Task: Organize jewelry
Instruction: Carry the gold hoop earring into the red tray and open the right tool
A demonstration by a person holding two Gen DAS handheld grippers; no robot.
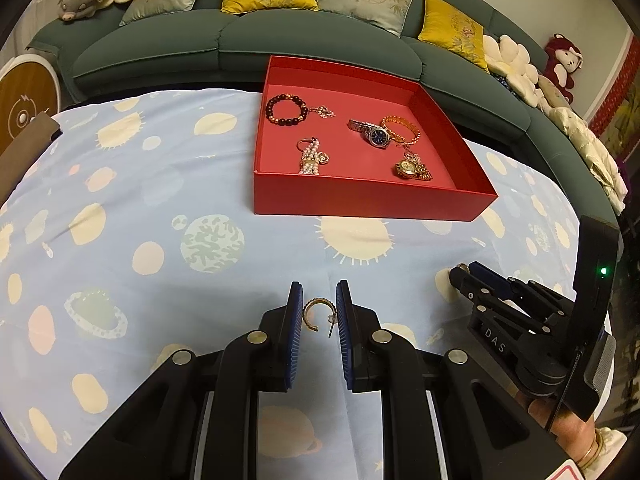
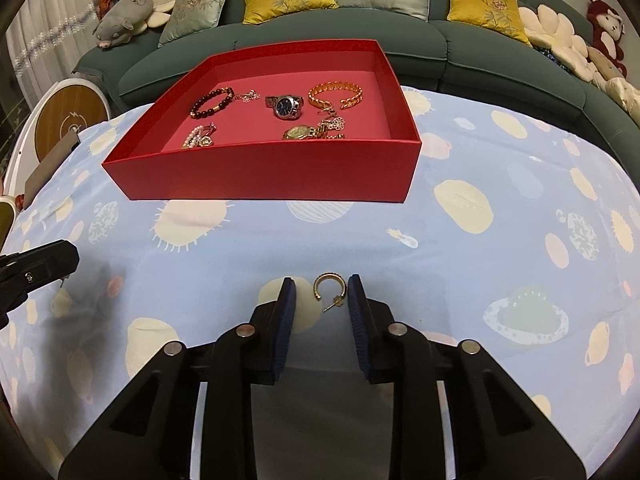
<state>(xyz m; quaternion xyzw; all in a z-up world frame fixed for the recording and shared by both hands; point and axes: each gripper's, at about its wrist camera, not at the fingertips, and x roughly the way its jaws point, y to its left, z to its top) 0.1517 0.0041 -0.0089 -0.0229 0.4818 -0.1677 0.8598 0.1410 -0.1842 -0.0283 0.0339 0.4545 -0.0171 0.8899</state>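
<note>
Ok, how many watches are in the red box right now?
2. In the red box, a silver watch with a blue dial lies mid-box beside the gold chain bracelet. A gold watch lies near the front wall, on the right. None appears hidden.

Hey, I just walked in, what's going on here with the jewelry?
A person is tidying jewelry with two handheld grippers. The left gripper has its jaws closed on a gold hoop earring, held just above the patterned cloth. The right gripper has open jaws around a matching earring lying on the cloth. Watches and bracelets already sit in the red box ahead.
</note>
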